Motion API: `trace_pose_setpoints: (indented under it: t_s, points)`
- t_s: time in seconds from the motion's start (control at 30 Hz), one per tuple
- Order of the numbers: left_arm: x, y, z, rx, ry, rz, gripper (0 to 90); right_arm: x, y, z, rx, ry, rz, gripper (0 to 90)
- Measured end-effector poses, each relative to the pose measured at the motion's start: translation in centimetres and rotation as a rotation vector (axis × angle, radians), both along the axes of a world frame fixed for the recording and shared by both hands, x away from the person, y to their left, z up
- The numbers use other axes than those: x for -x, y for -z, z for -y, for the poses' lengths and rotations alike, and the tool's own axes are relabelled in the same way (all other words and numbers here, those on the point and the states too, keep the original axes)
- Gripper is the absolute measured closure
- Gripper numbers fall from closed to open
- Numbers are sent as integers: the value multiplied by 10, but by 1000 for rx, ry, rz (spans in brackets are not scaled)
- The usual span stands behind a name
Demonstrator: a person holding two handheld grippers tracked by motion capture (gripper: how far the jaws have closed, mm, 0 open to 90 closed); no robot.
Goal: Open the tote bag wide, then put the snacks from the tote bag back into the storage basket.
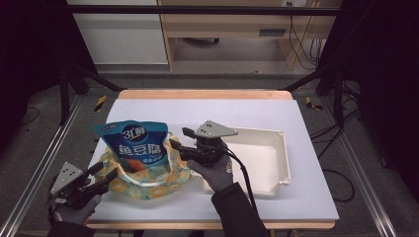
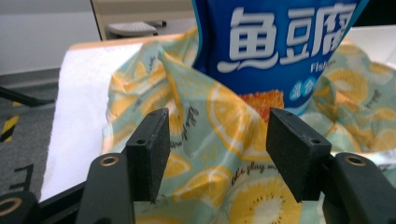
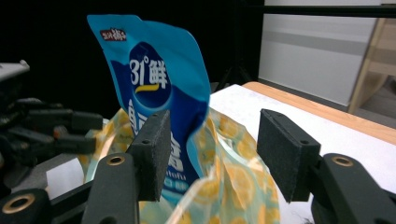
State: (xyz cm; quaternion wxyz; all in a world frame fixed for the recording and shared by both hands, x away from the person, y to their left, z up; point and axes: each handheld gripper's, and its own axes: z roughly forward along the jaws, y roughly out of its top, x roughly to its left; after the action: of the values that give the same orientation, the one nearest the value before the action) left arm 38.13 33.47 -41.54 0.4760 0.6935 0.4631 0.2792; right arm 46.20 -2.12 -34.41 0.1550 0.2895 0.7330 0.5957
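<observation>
Left gripper (image 1: 101, 177) at about 7 o'clock on the table (image 1: 148, 106), near the front-left corner, jaws parted and empty in its own view, with lemon-print cloth between and just beyond the two pads. Aimed toward 2 o'clock, straight at the lemon-print bag (image 1: 148, 180), a soft pouch slumped open on the white mat. No contact to be made out between pads (image 2: 150, 151) and fabric; close, possibly brushing the near rim.

Standing inside that bag, the blue snack pouch (image 1: 134, 144): upright, long axis near vertical, top leaning slightly toward 11 o'clock, lower part sunk below the bag's rim, upper half clear above it. Seen from the left gripper as blue print rising directly ahead at 12 o'clock of its jaws.

Right gripper (image 1: 190, 148) just beside the bag's right edge, pointing toward 9 o'clock, jaws likewise spread and holding nothing. In the right gripper view, the pouch's edge and the bag's rim lying between the pads, nearer the left one, pouch reaching well above them.

Judged from this: right gripper the nearer to the pouch, already level with its lower body; left gripper better placed for the bag's rim. Pouch's broad face side-on to the right jaws, so any pinch likely across its thin dimension.

White tray (image 1: 276, 148) at 3 o'clock, behind the right hand (image 1: 217, 170), empty.
</observation>
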Motion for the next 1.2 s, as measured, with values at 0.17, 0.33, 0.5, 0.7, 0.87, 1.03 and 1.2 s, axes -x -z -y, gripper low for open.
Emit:
trace_pose_setpoints:
  t_s: [0.17,0.33,0.5,0.7,0.87,1.03,1.2]
  points:
    - [-1,5,1,-27,7,-24,400,-12,-2,-15,-8,-27,-17,451]
    - [-3,8,1,-34,15,-38,402,-17,-2,-32,14,-51,-11,459]
    - [-4,11,1,-52,21,-55,403,-23,-3,-45,28,-63,-7,528]
    - [-7,14,3,-66,24,-71,405,-29,0,-50,46,-58,-20,720]
    - [-8,14,4,-67,23,-73,406,-29,-1,-49,58,-36,-20,800]
    - [-9,15,4,-66,20,-77,406,-25,-4,-48,72,-45,-33,837]
    - [-10,15,4,-73,19,-82,409,-18,-7,-47,91,-71,-34,855]
